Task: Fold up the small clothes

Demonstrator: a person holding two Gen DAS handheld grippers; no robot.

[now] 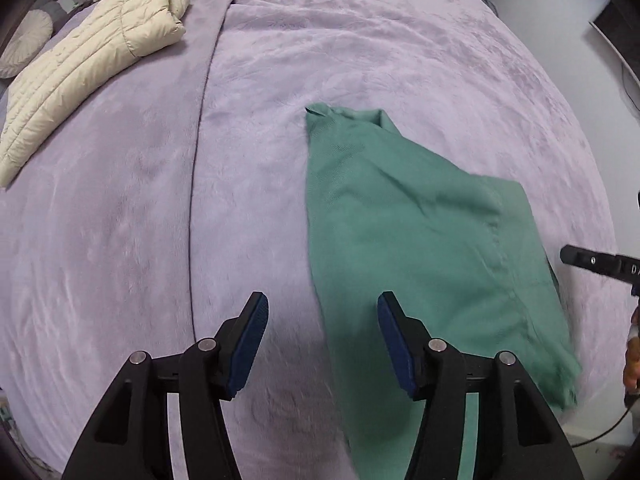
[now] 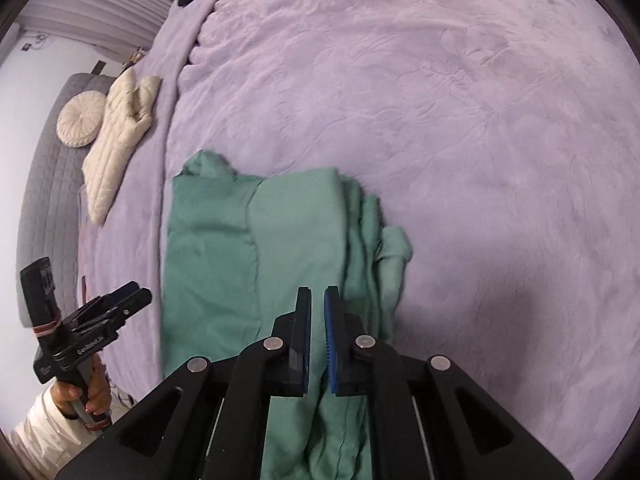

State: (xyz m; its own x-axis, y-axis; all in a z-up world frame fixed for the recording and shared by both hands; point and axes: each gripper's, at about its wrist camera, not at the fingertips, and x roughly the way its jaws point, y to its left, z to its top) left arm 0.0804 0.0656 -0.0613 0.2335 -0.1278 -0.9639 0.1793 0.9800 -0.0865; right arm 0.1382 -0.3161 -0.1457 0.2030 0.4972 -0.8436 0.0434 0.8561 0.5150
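Observation:
A green garment lies folded into a long strip on the lavender blanket. In the right wrist view the garment shows stacked layers along its right side. My left gripper hovers open over the garment's left edge with nothing between its pads. It also appears at the left of the right wrist view, the left gripper held by a hand in a white sleeve. My right gripper hangs above the garment with its pads almost touching. I see no cloth pinched between them. Its tip, the right gripper, pokes in bare at the garment's right edge.
A cream puffer jacket lies at the far left of the bed, beside a round cushion and a grey padded headboard. A blanket seam runs lengthwise left of the garment. The bed's right edge meets white floor.

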